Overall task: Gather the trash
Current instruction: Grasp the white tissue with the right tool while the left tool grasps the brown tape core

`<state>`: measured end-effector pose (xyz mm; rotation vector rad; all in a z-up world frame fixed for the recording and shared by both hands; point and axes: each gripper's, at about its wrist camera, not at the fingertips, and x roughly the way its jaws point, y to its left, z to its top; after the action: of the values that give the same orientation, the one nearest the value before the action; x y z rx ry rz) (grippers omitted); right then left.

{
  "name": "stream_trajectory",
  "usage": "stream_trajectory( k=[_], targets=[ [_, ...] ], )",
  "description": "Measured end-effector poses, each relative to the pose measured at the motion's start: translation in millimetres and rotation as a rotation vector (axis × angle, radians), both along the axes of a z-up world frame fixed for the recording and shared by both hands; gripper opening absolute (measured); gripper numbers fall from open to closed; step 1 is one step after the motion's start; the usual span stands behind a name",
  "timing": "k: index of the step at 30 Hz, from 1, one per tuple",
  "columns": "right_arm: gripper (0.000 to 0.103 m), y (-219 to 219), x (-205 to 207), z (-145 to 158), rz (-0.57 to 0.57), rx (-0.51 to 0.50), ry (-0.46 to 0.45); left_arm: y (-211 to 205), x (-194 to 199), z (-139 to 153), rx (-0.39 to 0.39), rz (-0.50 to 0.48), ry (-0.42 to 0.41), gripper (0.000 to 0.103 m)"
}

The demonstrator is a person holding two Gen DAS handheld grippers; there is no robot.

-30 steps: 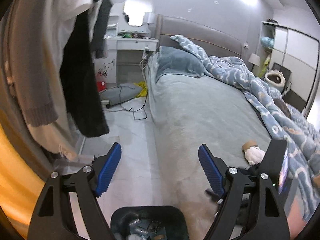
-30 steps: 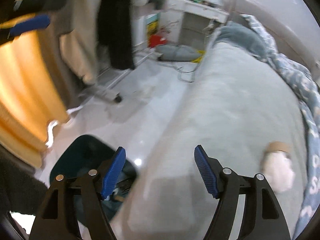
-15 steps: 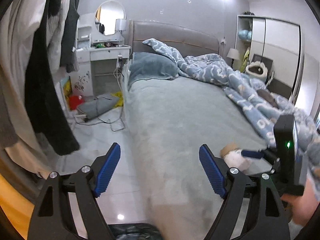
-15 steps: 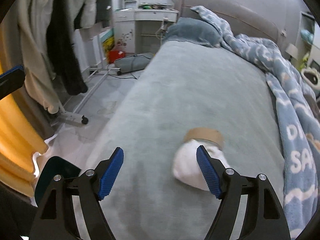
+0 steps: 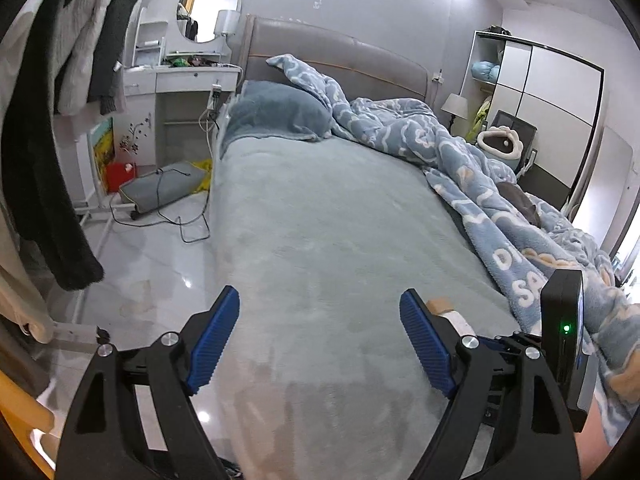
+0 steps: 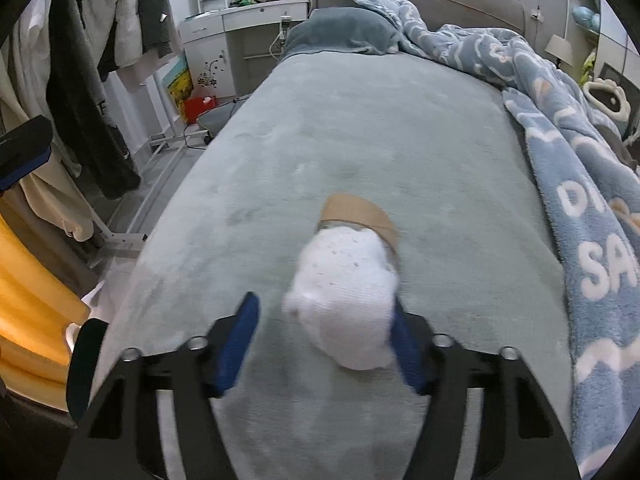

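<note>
closing around the trash, the right gripper (image 6: 326,340) brings its blue pads in on a white crumpled wad (image 6: 344,296) stuck to a brown cardboard tube (image 6: 360,214), which lies on the grey-green bed cover (image 6: 360,128). right wrist view: the wad sits at 6 o'clock, just above the jaws, with the tube behind it toward 12 o'clock. the right pad appears to touch the wad's side; the left pad (image 6: 236,340) stands apart from it, so the bite is not yet made. the patterned blue duvet (image 6: 580,184) lies at 3 o'clock, well apart.

left wrist view: the left gripper (image 5: 320,344) stands wide and empty over the bed edge, nothing between its pads. the same trash shows only as a small sliver (image 5: 452,314) at 4 o'clock, behind the right finger.

likely faults, as judgement: the wad sits off-centre toward the right pad, so the closing jaws may push it sideways instead of clamping it. the soft paper may compress and slip free on lifting. if the tube is only loosely joined to the wad, it may drop back onto the bed. pads pressed low may pinch the plush cover and drag it up.
</note>
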<state>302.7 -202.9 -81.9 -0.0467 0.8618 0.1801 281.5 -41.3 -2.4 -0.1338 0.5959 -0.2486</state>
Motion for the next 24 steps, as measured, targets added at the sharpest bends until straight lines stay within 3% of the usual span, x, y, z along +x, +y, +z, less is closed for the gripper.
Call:
stream_trajectory(
  k=[2,5,11,24],
  targets=[
    [0.036,-10,0,1,-0.006,0.019,-0.001,-4,1,-2,-0.007,-0.008,0.006,0.085],
    [0.032,-20,-2,4,-0.004,0.055,0.005,-13,3,-4,-0.016,-0.028,0.016,0.086],
    [0.031,-39,-10,16,0.048,0.137,0.043,-32,2,-6,-0.015,-0.057,0.010,0.087],
    [0.031,-78,-35,24,0.010,0.132,0.009,-89,12,-34,0.011,-0.129,0.069,0.089]
  ],
)
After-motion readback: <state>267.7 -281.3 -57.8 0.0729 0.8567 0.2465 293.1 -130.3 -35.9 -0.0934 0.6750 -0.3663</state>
